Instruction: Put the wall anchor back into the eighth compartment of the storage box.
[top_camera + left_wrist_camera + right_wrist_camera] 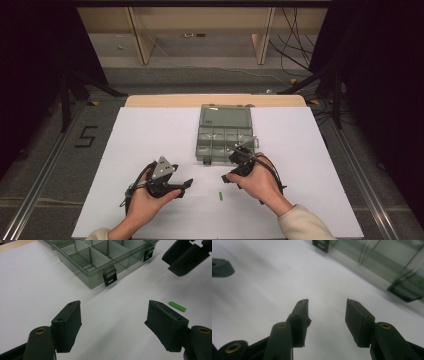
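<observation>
Judging from how things lie, I'd say the job has hardly begun: the green chip lies loose on the white counter, near me and between my two hands, and nothing is in the box that I can see. The pick-up and the drop into a compartment are both left, as I read it.

My left gripper sits wide, nothing between its jaws, the chip just beyond its right jaw. My right gripper is about half open, also bare, hanging over blank counter right of the chip; its view is blurred.

The chip is a small flat bar, bright green, smooth plastic by the look. The box is smoky, see-through green-grey plastic, lid laid back on the far side, the tray split by thin walls into square cells. Two black latches hang off its near edge. The counter is matte white sheet, with bare wood at the far rim. The gripper jaws are matte black blocks with flat faces and brass bushings.
</observation>
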Tool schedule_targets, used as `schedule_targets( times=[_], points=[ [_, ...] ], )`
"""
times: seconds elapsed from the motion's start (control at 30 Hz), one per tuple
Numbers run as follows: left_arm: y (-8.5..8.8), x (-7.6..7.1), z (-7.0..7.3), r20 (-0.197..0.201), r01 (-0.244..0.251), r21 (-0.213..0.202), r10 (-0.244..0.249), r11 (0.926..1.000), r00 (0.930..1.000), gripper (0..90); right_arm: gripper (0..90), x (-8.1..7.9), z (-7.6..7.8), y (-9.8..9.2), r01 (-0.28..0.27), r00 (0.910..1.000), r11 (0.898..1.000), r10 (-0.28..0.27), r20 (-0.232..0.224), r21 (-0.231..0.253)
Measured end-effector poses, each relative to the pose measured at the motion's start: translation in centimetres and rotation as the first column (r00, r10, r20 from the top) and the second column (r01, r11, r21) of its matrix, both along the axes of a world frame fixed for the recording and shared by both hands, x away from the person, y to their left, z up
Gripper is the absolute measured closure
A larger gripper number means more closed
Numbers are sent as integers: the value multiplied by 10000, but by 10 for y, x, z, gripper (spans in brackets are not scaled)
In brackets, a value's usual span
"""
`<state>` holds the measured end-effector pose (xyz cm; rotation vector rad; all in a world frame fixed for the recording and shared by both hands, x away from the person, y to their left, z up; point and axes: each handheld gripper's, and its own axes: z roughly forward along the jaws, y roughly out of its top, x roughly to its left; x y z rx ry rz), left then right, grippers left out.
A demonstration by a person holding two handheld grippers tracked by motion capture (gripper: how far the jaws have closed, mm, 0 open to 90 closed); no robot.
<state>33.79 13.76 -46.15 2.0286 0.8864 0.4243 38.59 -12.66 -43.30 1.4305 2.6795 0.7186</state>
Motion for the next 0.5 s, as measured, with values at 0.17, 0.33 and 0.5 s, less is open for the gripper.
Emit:
schedule_targets(
  times=[0.17, 0.33, 0.5],
  points=[
    [0, 0, 0, -92, 41, -28, -41, 10000, 9999, 276, 564, -5, -5, 8, -284, 9993, 9996, 282, -260, -56],
    [0, 0, 0, -61, 68, 21, -67, 10000, 10000, 276, 583, -11, -12, 18, -757, 9952, 9969, 741, -637, -232],
    [0, 0, 0, -85, 51, -28, -51, 10000, 10000, 276, 598, -15, -18, 26, -875, 9922, 9955, 839, -920, -361]
  ],
)
